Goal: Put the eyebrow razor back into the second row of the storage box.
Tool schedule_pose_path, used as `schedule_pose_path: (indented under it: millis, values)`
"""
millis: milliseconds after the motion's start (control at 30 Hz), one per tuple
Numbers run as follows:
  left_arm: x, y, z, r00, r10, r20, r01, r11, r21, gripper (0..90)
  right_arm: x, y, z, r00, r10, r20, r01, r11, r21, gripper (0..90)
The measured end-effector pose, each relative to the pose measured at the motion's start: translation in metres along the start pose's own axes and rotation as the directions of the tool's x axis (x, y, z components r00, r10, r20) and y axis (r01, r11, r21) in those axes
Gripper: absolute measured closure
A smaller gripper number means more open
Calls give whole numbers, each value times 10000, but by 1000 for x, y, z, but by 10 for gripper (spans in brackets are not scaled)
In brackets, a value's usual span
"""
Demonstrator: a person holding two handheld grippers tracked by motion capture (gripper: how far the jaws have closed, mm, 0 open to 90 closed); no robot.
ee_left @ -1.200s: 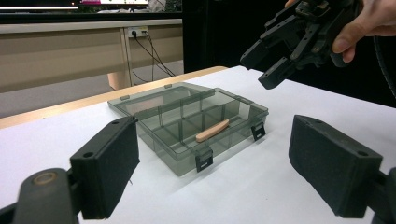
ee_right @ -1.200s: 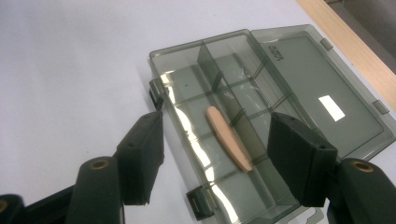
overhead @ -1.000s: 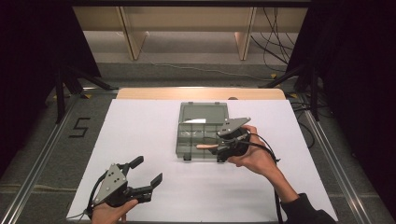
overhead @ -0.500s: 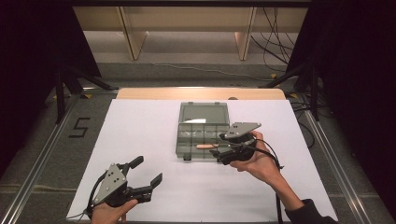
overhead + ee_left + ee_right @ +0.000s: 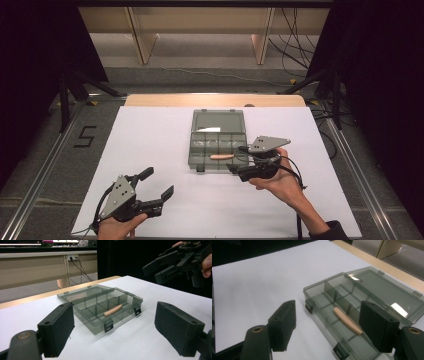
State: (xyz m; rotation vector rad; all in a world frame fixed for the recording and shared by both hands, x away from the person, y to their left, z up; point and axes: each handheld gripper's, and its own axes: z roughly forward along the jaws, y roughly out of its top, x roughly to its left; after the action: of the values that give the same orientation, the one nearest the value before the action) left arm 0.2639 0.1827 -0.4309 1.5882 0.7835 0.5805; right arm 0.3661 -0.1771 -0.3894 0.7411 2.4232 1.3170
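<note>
we see our right gripper held just beside the right front corner of the open clear organizer box, its jaws spread wide with nothing between them. the tan wooden stick lies flat in a front-row compartment of the box, untouched by either gripper. our left gripper rests low at the near left of the white bench, well apart from the box, jaws also wide and empty.

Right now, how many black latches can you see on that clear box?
2. Both are on the front wall of the clear box: one latch near one front corner, the other latch near the opposite front corner. None shows elsewhere, though more may be hidden.
</note>
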Motion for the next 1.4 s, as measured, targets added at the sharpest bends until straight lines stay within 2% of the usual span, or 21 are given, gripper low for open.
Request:
schedule_pose_path:
  millis: [167, 267, 333, 500, 533, 633, 667, 700, 733, 933, 1000, 1067, 1267, 1367, 1400]
  values:
    - [0, 0, 0, 10000, 0, -19, 0, 10000, -1, 160, 0, -7, -6, 9997, 155, 196, -152, 9998, -137, 286]
    - [0, 0, 0, 10000, 3, -9, -3, 10000, -4, 160, -1, -13, -9, 9989, 238, 400, -218, 9985, -493, 286]
    - [0, 0, 0, 10000, 21, -15, -21, 10000, -5, 160, -1, -16, -13, 9987, 424, 279, -410, 9979, -494, 281]
    - [1, 0, 0, 10000, 24, -25, -24, 10000, 8, 160, 0, -24, -18, 9977, 576, 367, -535, 9930, -1049, 277]
    - [1, 0, 0, 10000, 10, -36, -10, 10000, 4, 160, 1, -26, -19, 9971, 736, 186, -709, 9905, -1176, 272]
    - [1, 0, 0, 10000, 22, -22, -22, 10000, 9, 160, 1, -30, -22, 9973, 637, 375, -582, 9893, -1338, 272]
    - [1, 0, 0, 10000, 24, -21, -24, 10000, 10, 160, 2, -31, -23, 9965, 780, 312, -733, 9887, -1308, 271]
    - [1, 0, 0, 10000, 20, -22, -20, 10000, 14, 160, 3, -32, -22, 9965, 803, 230, -758, 9854, -1521, 271]
    - [1, 0, 1, 10000, 0, -8, 0, 10000, 14, 160, 4, -33, -24, 9963, 823, 245, -780, 9867, -1428, 265]
    - [0, 0, 1, 10000, 25, 3, -25, 10000, 14, 160, 5, -38, -24, 9956, 843, 415, -756, 9809, -1790, 243]
    - [0, 0, 1, 10000, 29, 11, -29, 10000, 12, 160, 6, -39, -25, 9949, 929, 393, -847, 9811, -1739, 230]
    - [0, 0, 1, 10000, 31, 15, -31, 10000, 15, 160, 7, -40, -25, 9946, 977, 342, -892, 9765, -1961, 215]
    - [0, 0, 1, 10000, 42, 29, -43, 10000, 8, 160, 9, -45, -29, 9911, 1276, 376, -1172, 9714, -2065, 177]
    - [0, 0, 1, 10000, 40, 25, -40, 10000, 45, 159, 10, -46, -30, 9910, 1275, 401, -1160, 9693, -2170, 175]
    - [0, 0, 1, 10000, 32, 34, -33, 10000, 40, 160, 10, -47, -30, 9913, 1265, 371, -1145, 9658, -2325, 174]
